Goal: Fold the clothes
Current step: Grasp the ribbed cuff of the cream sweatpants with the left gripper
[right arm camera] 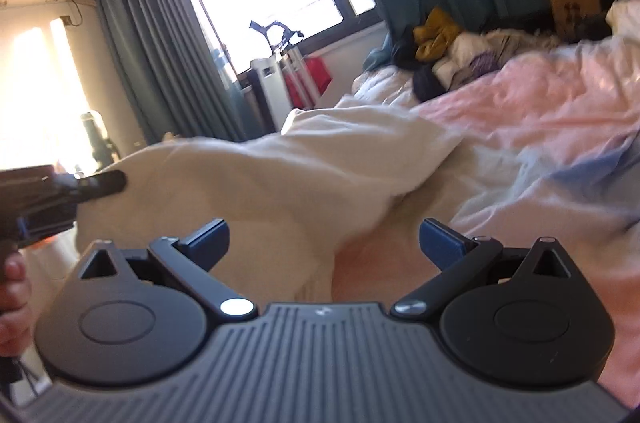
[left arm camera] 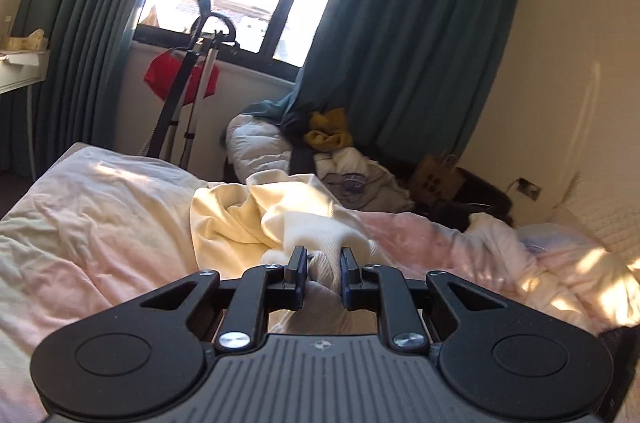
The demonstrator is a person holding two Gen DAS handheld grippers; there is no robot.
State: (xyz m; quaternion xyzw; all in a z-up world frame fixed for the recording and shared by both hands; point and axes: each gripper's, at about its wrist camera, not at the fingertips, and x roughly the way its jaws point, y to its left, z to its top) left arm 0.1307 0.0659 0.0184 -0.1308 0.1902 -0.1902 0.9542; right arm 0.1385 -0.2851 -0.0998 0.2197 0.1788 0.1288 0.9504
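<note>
A cream garment [left arm camera: 240, 219] lies crumpled on the pink duvet [left arm camera: 100, 223]. My left gripper [left arm camera: 323, 259] is shut on a ribbed white edge of it, and the cloth is bunched between the pads and lifted off the bed. In the right wrist view the same garment [right arm camera: 280, 175] stretches from the left gripper [right arm camera: 108, 183], held by a hand [right arm camera: 12, 287] at the left edge, down across the bed. My right gripper [right arm camera: 324, 235] stands open just above the garment's lower part. Its blue pads are wide apart and nothing is pinched between them.
A pile of mixed clothes [left arm camera: 332, 143] with a yellow piece sits at the far side of the bed under teal curtains [left arm camera: 400, 43]. A stand with a red bag [left arm camera: 180, 79] is by the window. A paper bag [left arm camera: 436, 175] and a pillow [left arm camera: 600, 219] lie to the right.
</note>
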